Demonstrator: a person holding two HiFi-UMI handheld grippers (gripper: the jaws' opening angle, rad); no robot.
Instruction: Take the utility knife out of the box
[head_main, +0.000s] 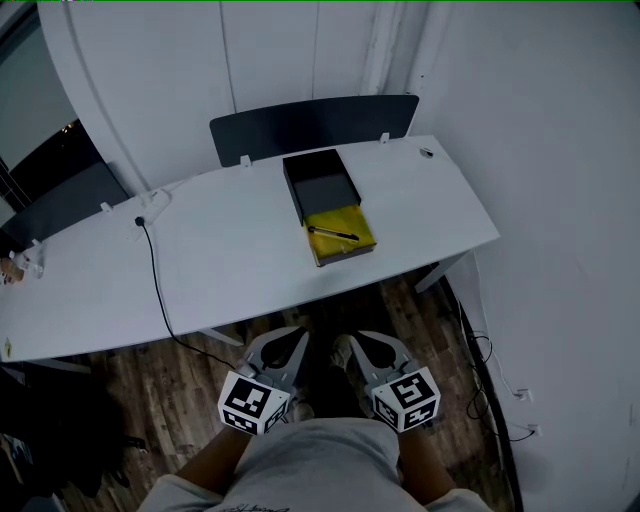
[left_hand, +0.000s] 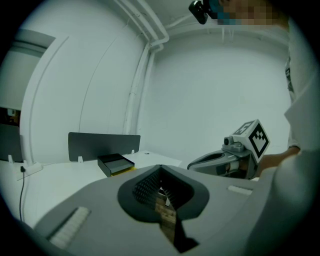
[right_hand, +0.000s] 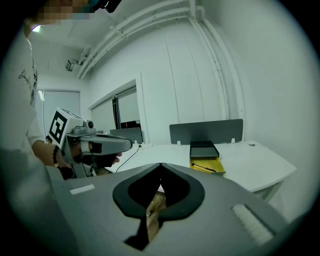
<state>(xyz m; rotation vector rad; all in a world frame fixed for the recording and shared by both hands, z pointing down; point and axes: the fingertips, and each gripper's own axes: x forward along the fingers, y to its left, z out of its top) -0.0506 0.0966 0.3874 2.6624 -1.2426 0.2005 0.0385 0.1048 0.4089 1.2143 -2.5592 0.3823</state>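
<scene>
Low at the bottom centre of the head view, the left gripper (head_main: 284, 342) and right gripper (head_main: 366, 347) sit side by side above the wooden floor, each with its jaws pressed together and holding nothing. Above them the white table (head_main: 230, 240) spans the middle of the frame. At its centre lies the open box (head_main: 292, 190), black half farther, yellow half nearer. The utility knife (head_main: 332, 233) rests in the yellow half, well apart from both grippers.

Grey left gripper (head_main: 292, 333), right gripper (head_main: 347, 341), black-white marker cubes (head_main: 255, 405); white shirt (head_main: 320, 462); beaded bracelet (right_hand: 54, 155).
</scene>
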